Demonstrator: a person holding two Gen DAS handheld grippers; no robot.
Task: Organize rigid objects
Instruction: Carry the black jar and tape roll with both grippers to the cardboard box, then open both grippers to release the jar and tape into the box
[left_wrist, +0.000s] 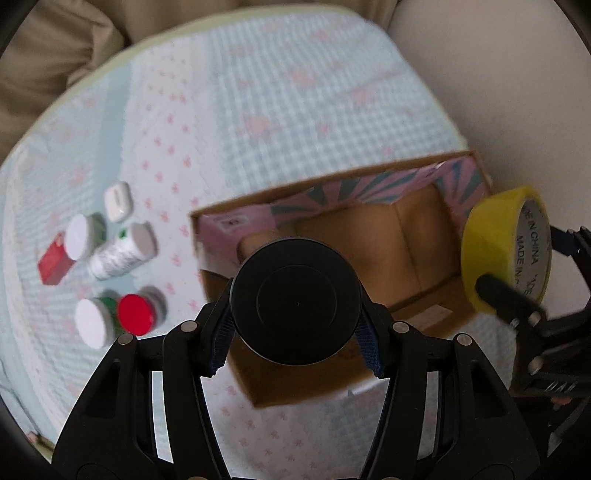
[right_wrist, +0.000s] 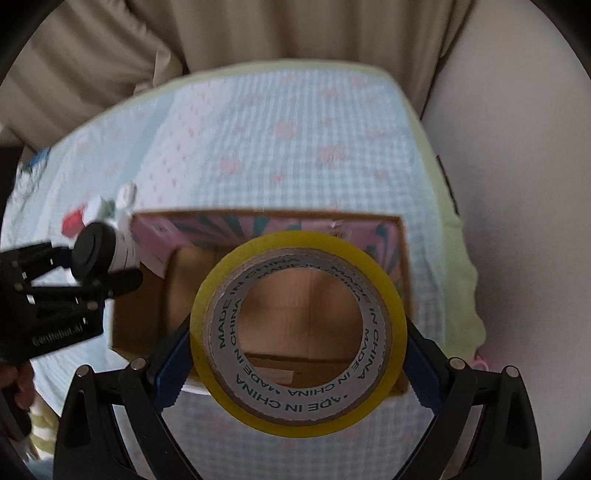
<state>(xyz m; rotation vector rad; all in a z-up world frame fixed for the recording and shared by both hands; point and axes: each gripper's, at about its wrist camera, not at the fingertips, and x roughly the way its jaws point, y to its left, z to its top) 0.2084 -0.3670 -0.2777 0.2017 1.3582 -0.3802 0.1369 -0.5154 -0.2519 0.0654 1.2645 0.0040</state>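
On the left of the checked cloth (left_wrist: 295, 92) lies a cluster of small things: a red box (left_wrist: 54, 263), a white-capped jar (left_wrist: 83, 236) touching it, a white earbud case (left_wrist: 118, 201) behind, a white bottle (left_wrist: 122, 253) lying on its side, and nearer the camera a white-lidded jar (left_wrist: 93, 323) beside a red-lidded one (left_wrist: 137, 314). In the middle, the left gripper (left_wrist: 295, 325) is clamped on a black-capped bottle (left_wrist: 295, 301), held over the near left part of the open cardboard box (left_wrist: 406, 236). Further right, the right gripper (right_wrist: 298, 343) has its jaws pressed against both sides of a yellow tape roll (right_wrist: 298, 334), held upright above the box's near wall, its core printed "MADE IN CHINA".
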